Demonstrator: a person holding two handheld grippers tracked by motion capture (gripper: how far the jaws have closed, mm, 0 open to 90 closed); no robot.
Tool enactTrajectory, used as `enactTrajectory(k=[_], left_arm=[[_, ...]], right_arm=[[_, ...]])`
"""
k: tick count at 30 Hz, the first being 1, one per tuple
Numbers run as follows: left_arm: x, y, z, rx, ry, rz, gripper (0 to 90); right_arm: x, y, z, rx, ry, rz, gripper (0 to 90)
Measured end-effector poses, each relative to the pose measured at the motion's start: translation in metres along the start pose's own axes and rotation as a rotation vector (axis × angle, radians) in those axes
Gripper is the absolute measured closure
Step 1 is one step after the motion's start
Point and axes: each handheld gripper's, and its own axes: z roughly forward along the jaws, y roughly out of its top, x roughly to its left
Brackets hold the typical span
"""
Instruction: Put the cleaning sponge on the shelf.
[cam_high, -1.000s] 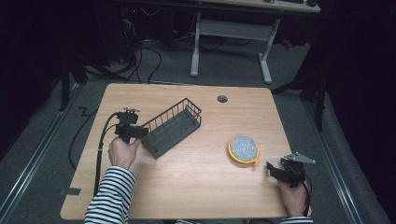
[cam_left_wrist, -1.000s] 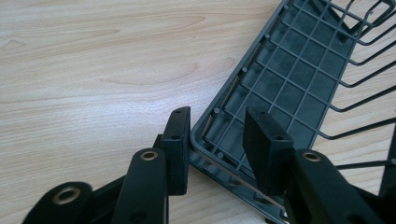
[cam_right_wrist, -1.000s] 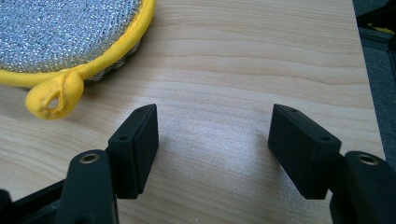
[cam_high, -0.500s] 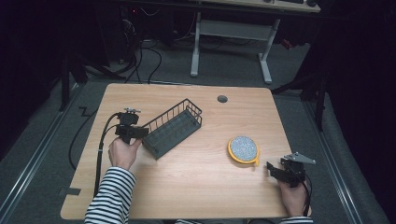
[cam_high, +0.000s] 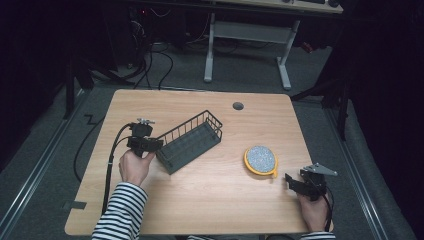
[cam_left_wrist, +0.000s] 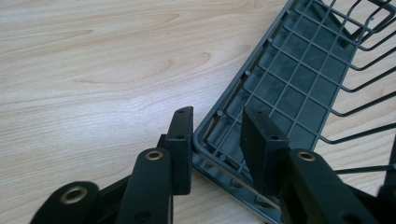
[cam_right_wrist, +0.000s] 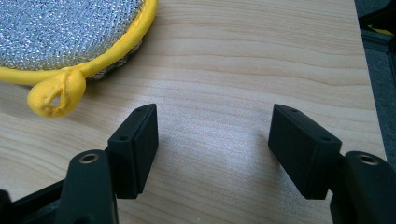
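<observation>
From the high view, a light wooden table (cam_high: 200, 200) holds a dark grey wire basket with a long box shape (cam_high: 191, 141), lying at a slant on the left half. The left hand-held gripper (cam_high: 150, 145) sits at the near left end of that basket, held by a hand (cam_high: 134, 167) coming out of a black-and-white striped sleeve (cam_high: 120, 212). A black cable (cam_high: 111, 160) trails from it toward the table's near edge. On the right half lies a round silver scrubbing pad with a yellow rim (cam_high: 260, 160), well apart from the basket. The right hand-held gripper (cam_high: 295, 181) rests near the right front corner, just beside the pad but not touching it. A small round hole (cam_high: 238, 106) shows near the far edge of the table. In the left gripper view, the two black jaws stand a little apart, one on each side of the basket's corner rim (cam_left_wrist: 212, 140). The left jaw is outside the basket and the right jaw is over the mesh floor inside. They may be touching the rim, but it is hard to be sure from here. In the right gripper view, the two black jaws are wide apart over bare wood with nothing between them. The pad (cam_right_wrist: 65, 28) lies at the upper left, and its little yellow loop (cam_right_wrist: 56, 93) points toward the left jaw without touching it.
</observation>
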Motion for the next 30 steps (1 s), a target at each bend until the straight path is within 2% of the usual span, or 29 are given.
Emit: enactTrajectory(k=[15, 23, 30], left_arm=[[-0.02, -0.005, -0.003, 0.023, -0.027, 0.088, 66.1], [-0.028, -0.011, -0.005, 0.008, -0.052, 0.094, 66.4], [-0.031, -0.015, -0.006, -0.006, -0.046, 0.097, 65.5]], right_arm=[[-0.001, 0.001, 0.002, -0.002, 0.002, -0.009, 33.7], [-0.001, 0.001, 0.002, -0.002, 0.003, -0.01, 33.6], [0.0, 0.001, 0.002, 0.0, 0.005, -0.006, 33.4]])
